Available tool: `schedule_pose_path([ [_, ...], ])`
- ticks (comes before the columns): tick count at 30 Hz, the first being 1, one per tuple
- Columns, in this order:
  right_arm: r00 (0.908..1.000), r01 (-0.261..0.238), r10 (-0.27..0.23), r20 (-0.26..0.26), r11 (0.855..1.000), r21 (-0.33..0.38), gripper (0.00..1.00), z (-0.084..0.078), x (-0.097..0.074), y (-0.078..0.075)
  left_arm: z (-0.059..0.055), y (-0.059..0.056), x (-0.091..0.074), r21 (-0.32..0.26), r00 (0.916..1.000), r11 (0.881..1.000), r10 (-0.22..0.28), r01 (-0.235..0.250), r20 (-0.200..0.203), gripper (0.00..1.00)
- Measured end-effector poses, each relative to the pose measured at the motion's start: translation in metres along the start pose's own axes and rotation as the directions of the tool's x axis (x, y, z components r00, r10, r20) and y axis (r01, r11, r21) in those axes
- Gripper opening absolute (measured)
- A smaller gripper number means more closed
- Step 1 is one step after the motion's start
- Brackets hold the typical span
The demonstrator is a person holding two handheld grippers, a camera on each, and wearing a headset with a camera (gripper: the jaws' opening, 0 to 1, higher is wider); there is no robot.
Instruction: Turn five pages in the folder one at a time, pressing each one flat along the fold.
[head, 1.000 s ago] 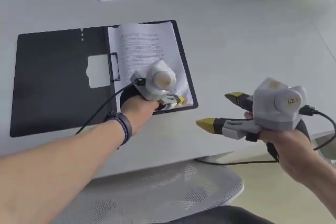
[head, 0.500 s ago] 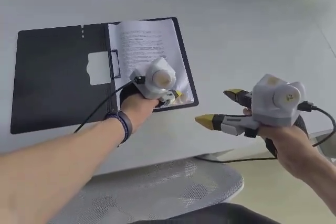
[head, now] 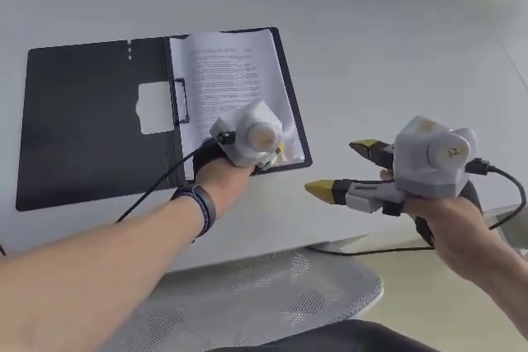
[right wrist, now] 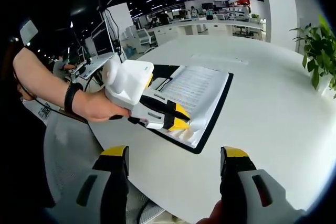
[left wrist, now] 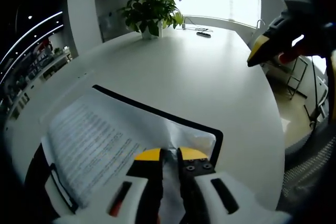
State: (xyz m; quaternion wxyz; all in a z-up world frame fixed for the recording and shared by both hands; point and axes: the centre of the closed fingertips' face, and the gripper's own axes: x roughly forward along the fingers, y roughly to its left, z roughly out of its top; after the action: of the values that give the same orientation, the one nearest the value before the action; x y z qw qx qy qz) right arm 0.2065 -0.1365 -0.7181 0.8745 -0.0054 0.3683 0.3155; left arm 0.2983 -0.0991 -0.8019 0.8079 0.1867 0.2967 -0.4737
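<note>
Head view: a black folder [head: 91, 121] lies open on a white surface [head: 396, 55], with its printed top page [head: 231, 72] on the right half. The left tongs [head: 276, 152] sit at that page's near right corner. The right tongs [head: 351, 169] are held spread to the right of the folder, apart from it. Left gripper view: the yellow tips are pressed together, pinching the crumpled page corner. Right gripper view: its own jaws stand wide apart, the folder lies ahead, and the pinched corner curls up slightly.
</note>
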Motion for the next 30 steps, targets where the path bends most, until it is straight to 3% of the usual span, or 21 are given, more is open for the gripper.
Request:
schedule_pose_path([
  [9, 1.0000, -0.005, 0.005, 0.002, 1.000, 0.003, 0.70, 0.000, 0.002, -0.002, -0.002, -0.001, 0.001, -0.080, 0.9997, 0.997, -0.014, 0.015, 0.018, 0.04],
  [16, 0.9998, -0.014, 0.014, 0.011, 1.000, 0.004, 0.68, 0.006, 0.009, -0.008, -0.003, -0.001, -0.002, -0.187, 0.9981, 0.981, -0.035, 0.044, 0.051, 0.02],
  [30, 0.9958, -0.086, 0.084, 0.036, 0.996, 0.034, 0.61, 0.029, 0.053, -0.018, 0.002, -0.006, -0.007, -0.175, 0.9981, 0.983, -0.039, 0.047, 0.048, 0.02],
])
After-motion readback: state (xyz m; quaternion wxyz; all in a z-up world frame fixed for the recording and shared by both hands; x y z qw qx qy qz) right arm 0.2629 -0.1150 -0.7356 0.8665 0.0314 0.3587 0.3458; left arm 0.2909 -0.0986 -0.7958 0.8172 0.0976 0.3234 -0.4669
